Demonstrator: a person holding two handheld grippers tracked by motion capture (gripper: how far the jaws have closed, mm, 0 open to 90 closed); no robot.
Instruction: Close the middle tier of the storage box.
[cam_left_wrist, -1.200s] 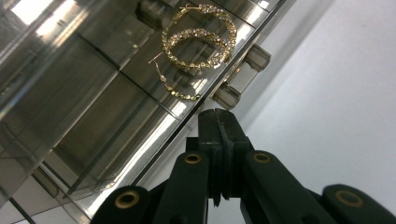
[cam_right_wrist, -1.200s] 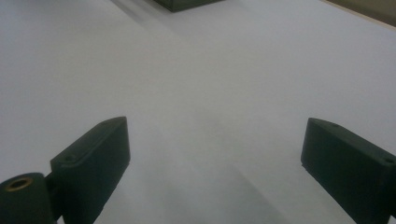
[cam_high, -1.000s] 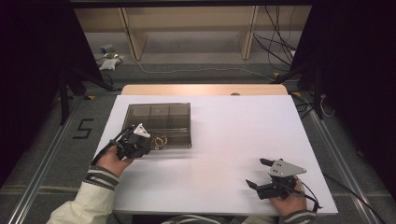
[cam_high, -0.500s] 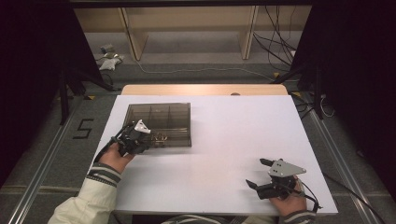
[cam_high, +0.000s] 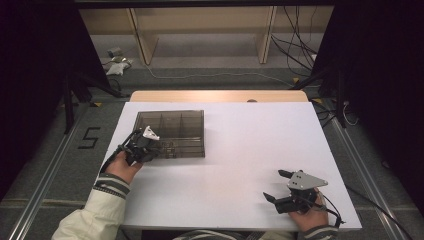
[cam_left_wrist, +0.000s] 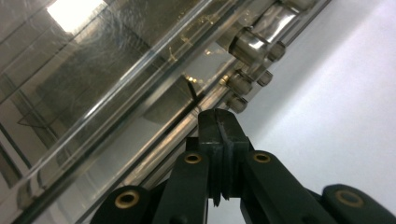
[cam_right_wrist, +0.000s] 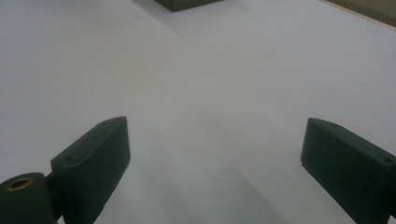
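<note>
A smoky clear plastic compartment box (cam_high: 170, 125) lies on the left half of the white table (cam_high: 250, 140). Small brass and steel parts (cam_high: 170, 149) sit in its front compartments. My left gripper (cam_high: 158, 150) is at the box's front left corner. In the left gripper view its jaws (cam_left_wrist: 217, 121) are pressed together against the box wall (cam_left_wrist: 93, 70), just short of several metal cylinders (cam_left_wrist: 252, 44), and I see nothing held between them. My right gripper (cam_high: 275, 185) rests open near the table's front right. In its own view the right gripper (cam_right_wrist: 215, 135) has bare table between its jaws.
A wooden strip (cam_high: 215, 96) borders the table's far edge. Beyond it are a floor with cables (cam_high: 295, 45) and a wooden frame (cam_high: 200, 30). Dark curtains stand at both sides. A corner of the box (cam_right_wrist: 187, 3) shows far ahead in the right gripper view.
My left gripper has shifted slightly left and back along the box's front edge. The right gripper has stayed where it was, open.
</note>
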